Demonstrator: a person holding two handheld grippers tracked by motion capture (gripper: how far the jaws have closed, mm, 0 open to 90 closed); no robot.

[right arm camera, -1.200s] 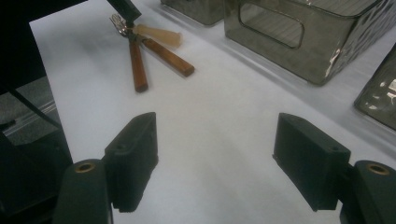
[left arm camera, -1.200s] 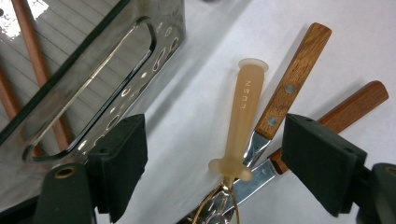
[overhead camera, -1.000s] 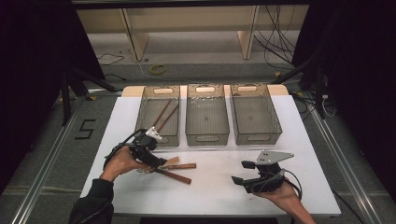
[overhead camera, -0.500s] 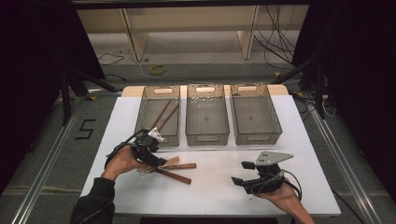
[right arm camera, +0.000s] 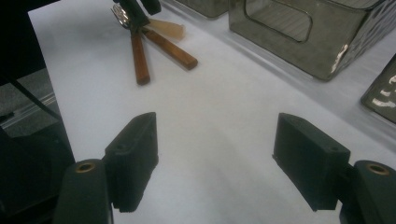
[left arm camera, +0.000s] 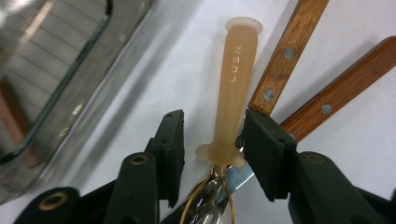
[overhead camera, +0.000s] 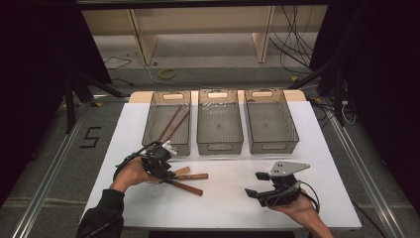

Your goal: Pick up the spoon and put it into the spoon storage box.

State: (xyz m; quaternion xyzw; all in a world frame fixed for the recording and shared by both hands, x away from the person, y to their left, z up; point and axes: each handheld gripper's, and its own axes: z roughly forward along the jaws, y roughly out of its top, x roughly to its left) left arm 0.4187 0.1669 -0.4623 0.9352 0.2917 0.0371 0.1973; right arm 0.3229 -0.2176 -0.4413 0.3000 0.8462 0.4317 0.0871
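The right gripper (overhead camera: 257, 184) waits wide open and empty near the front edge of the white table (overhead camera: 228, 198), with lots of bare room around it. Further in, the left gripper (left arm camera: 212, 140) has just been closing around a see-through tan handle (left arm camera: 236, 88), one pad touching, the other just beside. That handle lies beside two brown wooden handles (left arm camera: 289, 60), just in front of the left bin (overhead camera: 167, 124).

I note three clear bins in a row across the upper middle of the white bench (overhead camera: 228, 203). The left bin (overhead camera: 148, 136) holds two brown sticks (overhead camera: 171, 124). The middle bin (overhead camera: 219, 144) and right bin (overhead camera: 292, 134) adjoin it. Yellow cable coil (overhead camera: 167, 73) on floor, upper centre; a "5" marking (overhead camera: 89, 137) at left.
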